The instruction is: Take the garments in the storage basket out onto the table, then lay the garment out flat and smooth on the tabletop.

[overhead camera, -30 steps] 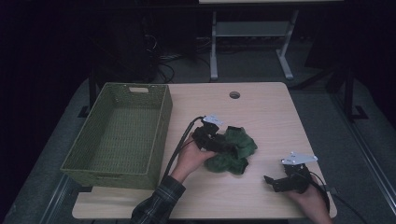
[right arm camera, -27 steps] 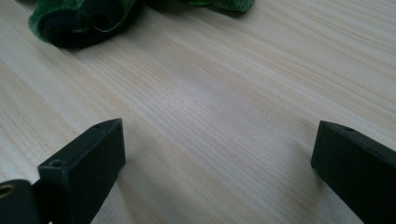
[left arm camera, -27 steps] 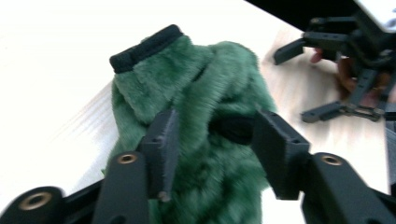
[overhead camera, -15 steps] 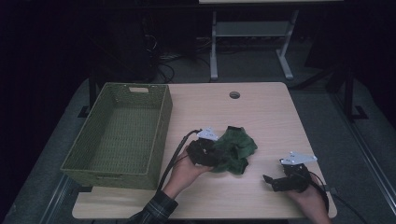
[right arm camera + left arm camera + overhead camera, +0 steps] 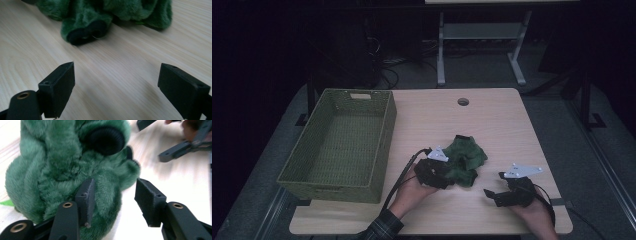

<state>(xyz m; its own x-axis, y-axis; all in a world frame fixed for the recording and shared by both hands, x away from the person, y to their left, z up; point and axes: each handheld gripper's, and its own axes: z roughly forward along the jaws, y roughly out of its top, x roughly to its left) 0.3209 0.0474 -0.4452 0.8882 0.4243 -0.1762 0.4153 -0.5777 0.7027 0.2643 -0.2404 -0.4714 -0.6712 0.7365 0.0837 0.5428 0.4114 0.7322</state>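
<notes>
The left gripper (image 5: 112, 202) sits against the green plush toy (image 5: 62, 167), jaws just opening, plush fur between them but unclamped. The right gripper (image 5: 116, 87) stands released, jaws narrowing, toy ahead on the table (image 5: 120, 67). No legible writing.

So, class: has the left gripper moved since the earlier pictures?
Yes. The left gripper has come down the high view toward the table's near edge, away from the hole.
</notes>
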